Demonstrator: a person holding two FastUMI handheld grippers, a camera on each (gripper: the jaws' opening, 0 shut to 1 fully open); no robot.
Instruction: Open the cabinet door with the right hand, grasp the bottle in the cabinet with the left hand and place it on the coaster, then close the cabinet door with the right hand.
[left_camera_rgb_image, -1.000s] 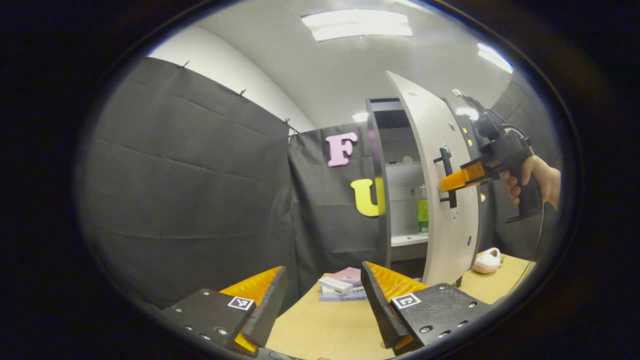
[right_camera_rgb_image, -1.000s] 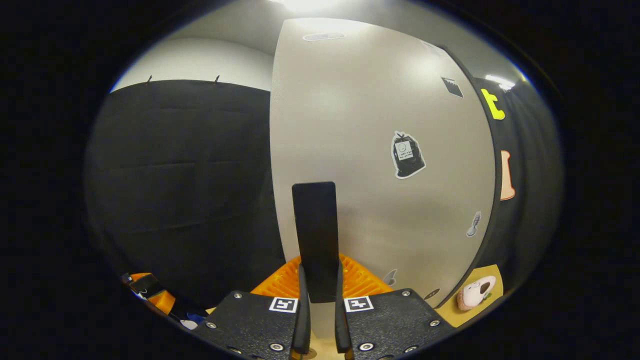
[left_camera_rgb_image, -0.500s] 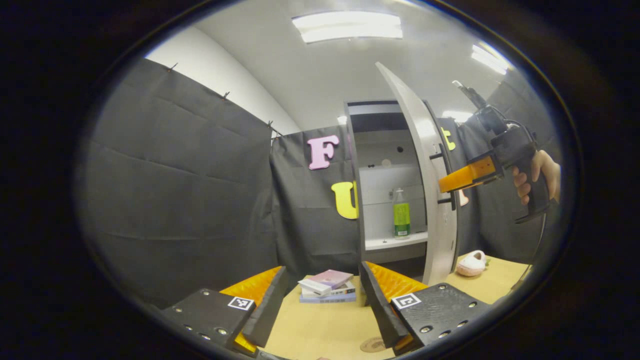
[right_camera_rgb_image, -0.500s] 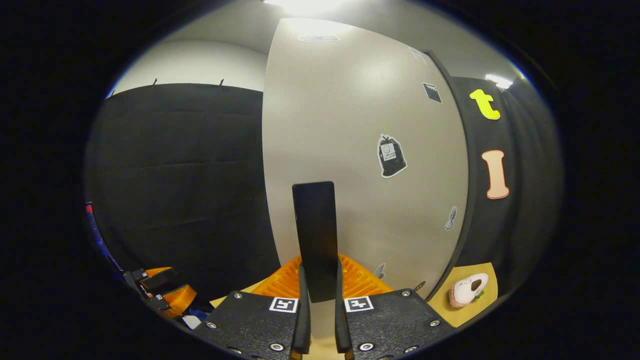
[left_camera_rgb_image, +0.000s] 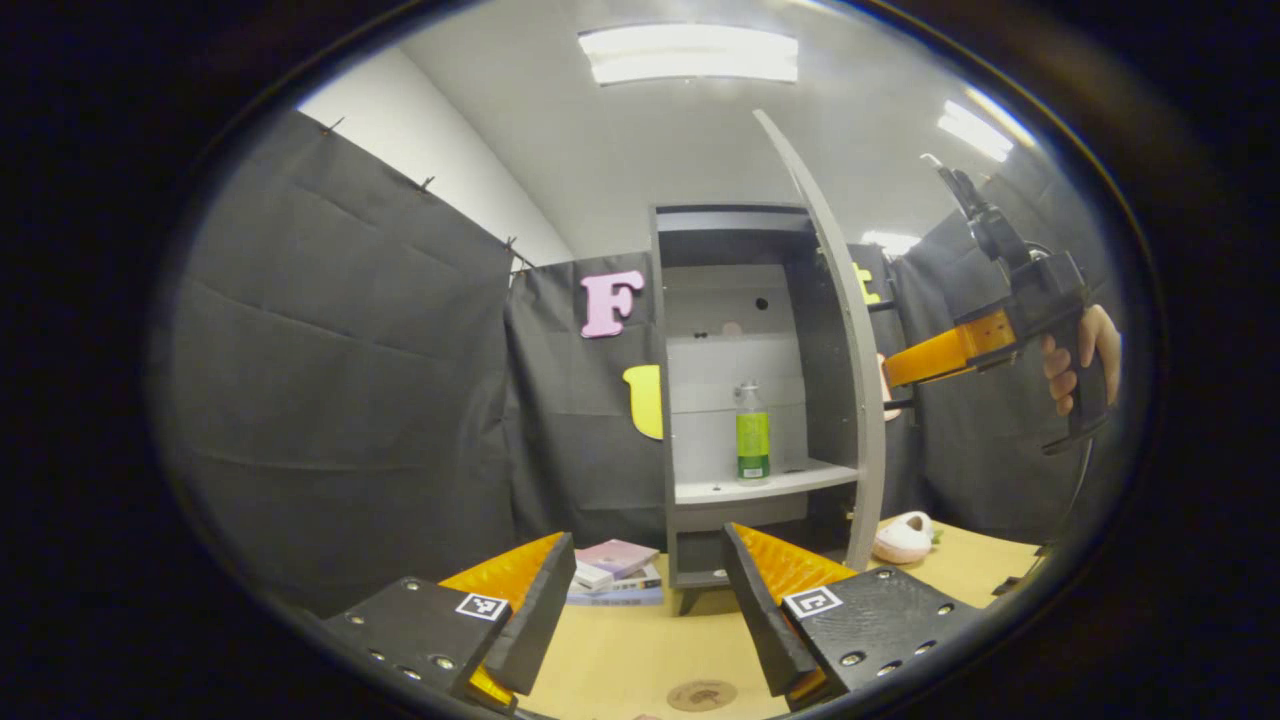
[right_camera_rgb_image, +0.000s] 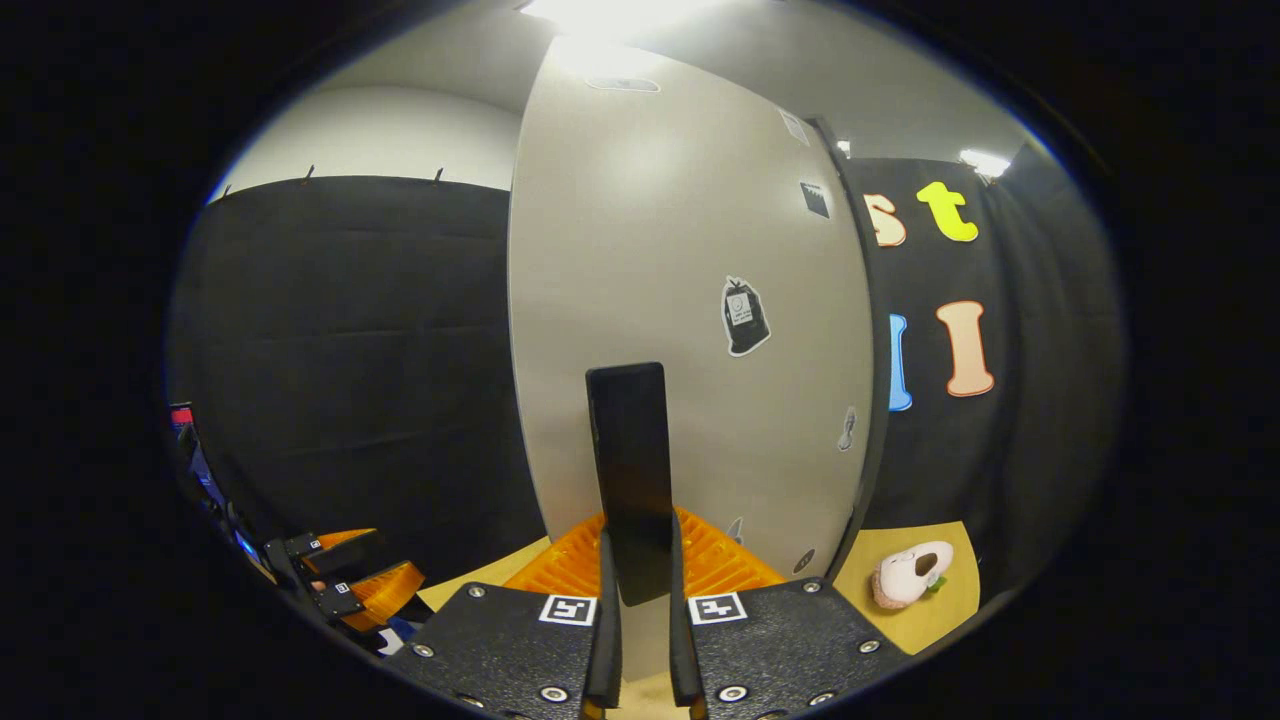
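Recording booth (makeshift): black cloth walls (left_camera_rgb_image: 350, 380); office ceiling lights (left_camera_rgb_image: 688, 53).

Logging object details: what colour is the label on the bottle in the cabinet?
Green, on the bottle; clearest in the left gripper view.

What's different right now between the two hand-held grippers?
The right hand-held gripper is shut on the cabinet door's handle; the left hand-held gripper is open and holds nothing. The right one is raised at the cabinet door; the left one sits low over the table, facing the bottle from a distance. Both point toward the cabinet.
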